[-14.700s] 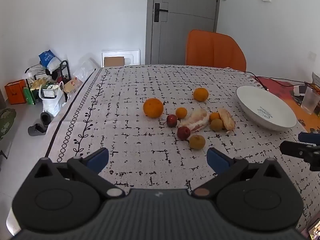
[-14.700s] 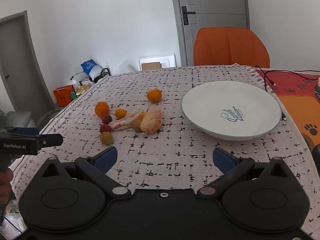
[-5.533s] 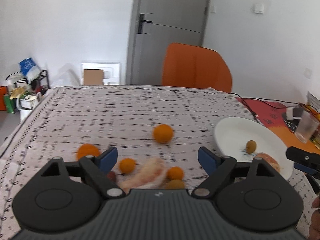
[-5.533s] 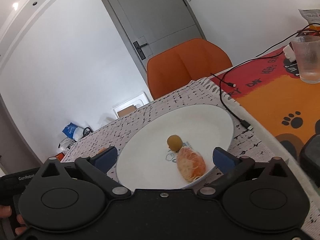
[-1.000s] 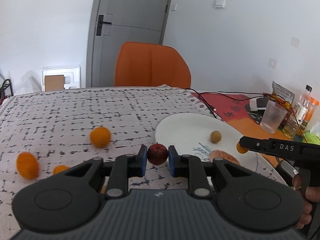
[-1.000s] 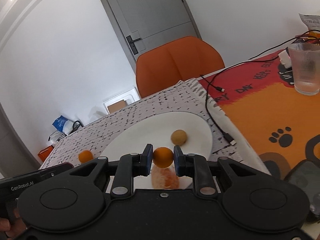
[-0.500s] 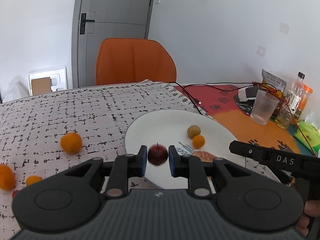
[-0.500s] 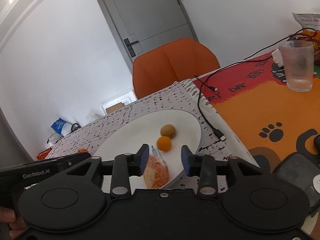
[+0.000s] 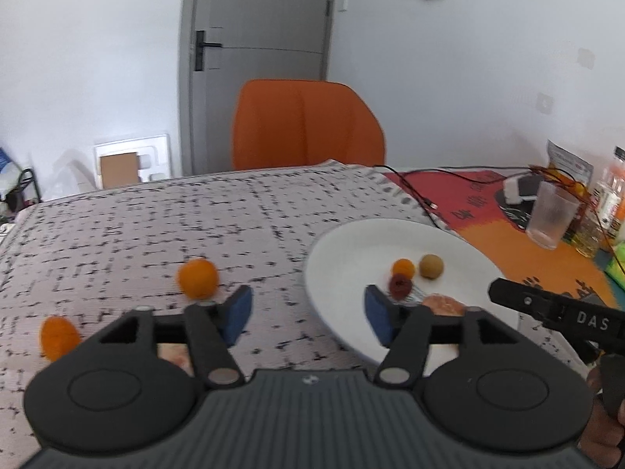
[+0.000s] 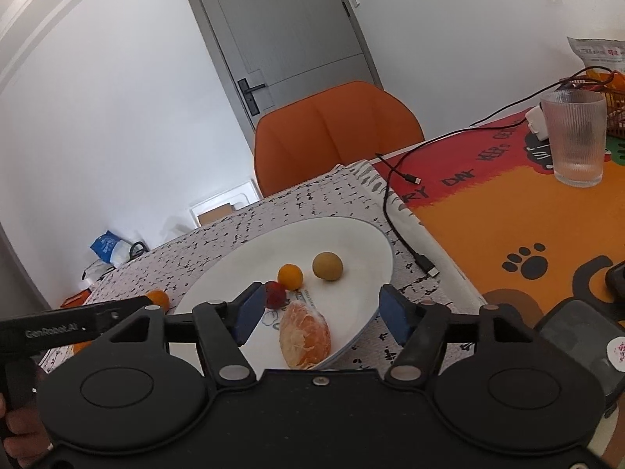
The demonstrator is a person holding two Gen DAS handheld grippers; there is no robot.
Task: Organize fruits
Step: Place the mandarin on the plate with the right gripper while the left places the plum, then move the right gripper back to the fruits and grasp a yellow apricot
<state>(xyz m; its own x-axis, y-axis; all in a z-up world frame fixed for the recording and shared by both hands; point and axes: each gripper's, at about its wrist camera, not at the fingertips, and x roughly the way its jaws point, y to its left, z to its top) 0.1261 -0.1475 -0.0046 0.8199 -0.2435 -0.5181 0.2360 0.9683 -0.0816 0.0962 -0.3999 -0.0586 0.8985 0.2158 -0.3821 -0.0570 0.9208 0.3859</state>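
The white plate (image 9: 351,246) (image 10: 242,262) holds a small red fruit (image 9: 400,286) (image 10: 275,294), a small orange (image 9: 403,267) (image 10: 290,276), a brown round fruit (image 9: 431,266) (image 10: 327,266) and a peeled citrus piece (image 9: 443,305) (image 10: 305,334). My left gripper (image 9: 308,314) is open and empty, over the plate's left rim. My right gripper (image 10: 318,314) is open and empty above the plate's near edge. Two oranges (image 9: 197,278) (image 9: 58,337) and a peeled piece (image 9: 175,355) lie on the patterned cloth to the left.
An orange chair (image 9: 304,125) stands behind the table. A glass (image 10: 576,136), black cables (image 10: 406,230), bottles (image 9: 609,195) and a dark device (image 10: 578,336) sit on the orange mat at the right.
My left gripper has opened and let go of the red fruit, which now lies on the plate, and swung left. My right gripper has opened wider and stays over the plate.
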